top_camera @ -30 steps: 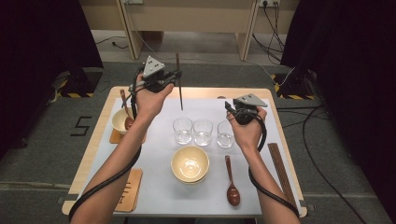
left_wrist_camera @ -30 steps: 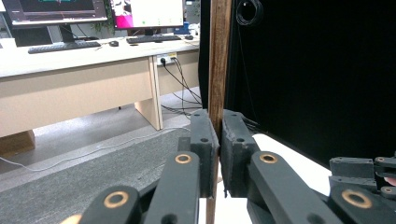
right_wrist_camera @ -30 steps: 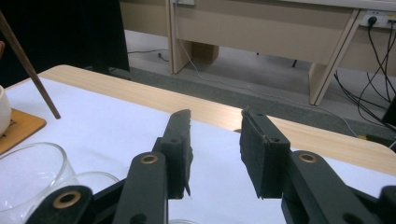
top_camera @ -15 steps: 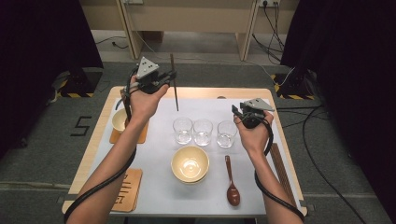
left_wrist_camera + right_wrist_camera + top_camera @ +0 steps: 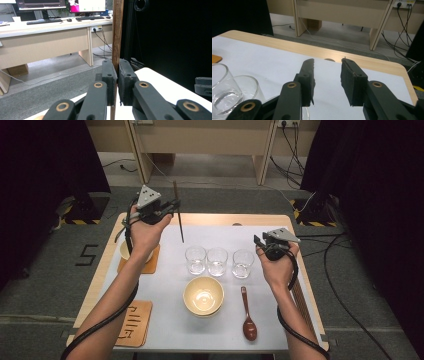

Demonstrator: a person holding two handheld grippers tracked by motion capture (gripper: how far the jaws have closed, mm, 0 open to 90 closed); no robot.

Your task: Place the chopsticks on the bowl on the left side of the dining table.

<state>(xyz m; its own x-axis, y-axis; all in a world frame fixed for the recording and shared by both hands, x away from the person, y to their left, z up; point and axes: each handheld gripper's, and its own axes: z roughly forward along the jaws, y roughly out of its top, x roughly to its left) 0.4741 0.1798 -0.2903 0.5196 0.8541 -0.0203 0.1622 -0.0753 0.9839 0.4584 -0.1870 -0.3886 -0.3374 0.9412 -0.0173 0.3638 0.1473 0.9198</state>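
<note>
The left tool point(image 5: 167, 209) gripped a chopstick point(image 5: 178, 217) upright above the tabletop's point(image 5: 270, 327) far left, its long axis vertical, while the right tool point(image 5: 261, 242) hung released, empty, beyond the glasses point(image 5: 217, 261).

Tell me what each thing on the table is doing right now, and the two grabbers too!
left gripper: shut on the chopstick.
chopstick: held upright, above the table.
right gripper: open, nothing between the jaws.
three glasses: upright in a row, looking empty.
yellow bowl: upright, empty.
brown spoon: lying flat, untouched.
small bowl: on its coaster, partly hidden by the arm.
</note>
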